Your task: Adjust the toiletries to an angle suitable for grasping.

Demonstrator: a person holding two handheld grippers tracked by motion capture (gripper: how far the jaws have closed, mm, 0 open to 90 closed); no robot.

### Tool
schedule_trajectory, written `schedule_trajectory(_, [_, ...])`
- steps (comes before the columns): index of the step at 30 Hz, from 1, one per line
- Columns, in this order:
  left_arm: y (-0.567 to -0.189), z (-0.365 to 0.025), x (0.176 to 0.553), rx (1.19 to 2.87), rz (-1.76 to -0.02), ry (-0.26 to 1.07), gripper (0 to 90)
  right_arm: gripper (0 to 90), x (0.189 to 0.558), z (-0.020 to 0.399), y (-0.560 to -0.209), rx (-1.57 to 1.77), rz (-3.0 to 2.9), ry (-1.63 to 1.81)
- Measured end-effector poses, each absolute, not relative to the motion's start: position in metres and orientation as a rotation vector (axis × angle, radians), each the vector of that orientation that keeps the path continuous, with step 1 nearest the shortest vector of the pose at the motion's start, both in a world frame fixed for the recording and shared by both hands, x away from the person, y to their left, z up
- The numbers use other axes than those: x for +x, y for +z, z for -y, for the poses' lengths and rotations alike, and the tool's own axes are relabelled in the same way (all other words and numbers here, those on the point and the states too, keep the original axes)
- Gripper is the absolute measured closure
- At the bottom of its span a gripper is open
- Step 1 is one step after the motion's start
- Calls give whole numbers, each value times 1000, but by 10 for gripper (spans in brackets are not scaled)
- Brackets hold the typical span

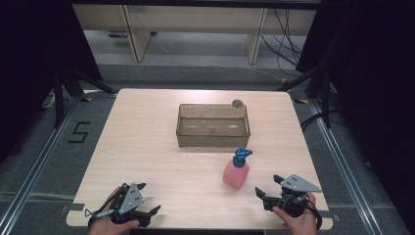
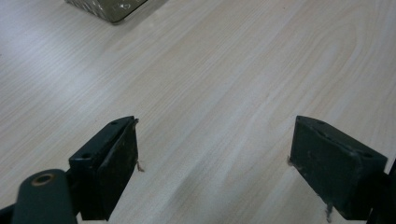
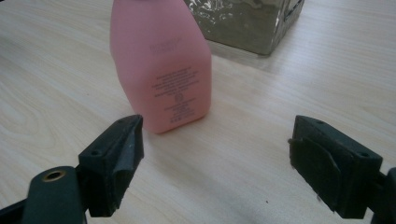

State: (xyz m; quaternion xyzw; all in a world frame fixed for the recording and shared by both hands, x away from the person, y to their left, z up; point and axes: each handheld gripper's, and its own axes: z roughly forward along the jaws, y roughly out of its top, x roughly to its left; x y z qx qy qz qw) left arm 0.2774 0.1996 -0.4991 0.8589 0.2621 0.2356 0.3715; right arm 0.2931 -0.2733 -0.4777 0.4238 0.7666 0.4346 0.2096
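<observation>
A pink pump bottle (image 1: pixel 236 175) with a blue pump head stands upright on the wooden table (image 1: pixel 147 147), just in front of a clear brown tub (image 1: pixel 213 126). The right gripper (image 1: pixel 268 188), jaws spread wide and empty, sits near the bottle without touching it. The left gripper (image 1: pixel 148 198) rests well apart at the table's near edge, jaws likewise spread. A small round object (image 1: pixel 237 103), too small to identify, lies beside the tub's far corner.

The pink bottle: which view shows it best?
The high view shows the bottle whole, upright on the table, with its blue pump, in front of the clear bin. The right gripper view shows its pink body close, with fine print, top cut off. The left gripper view looks at bare table.
</observation>
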Motion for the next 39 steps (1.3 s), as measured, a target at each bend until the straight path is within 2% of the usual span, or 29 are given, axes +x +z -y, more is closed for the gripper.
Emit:
schedule_trajectory(6, [-498, -201, 278, 2246, -642, 592, 149, 188, 294, 271, -478, 1183, -2115, 1261])
schedule_trajectory(17, [-501, -199, 278, 2202, -676, 603, 148, 206, 295, 264, -468, 1172, -2098, 1308])
schedule_trajectory(39, [-500, -200, 279, 2219, -674, 599, 149, 215, 302, 257, -462, 1091, -2095, 1313])
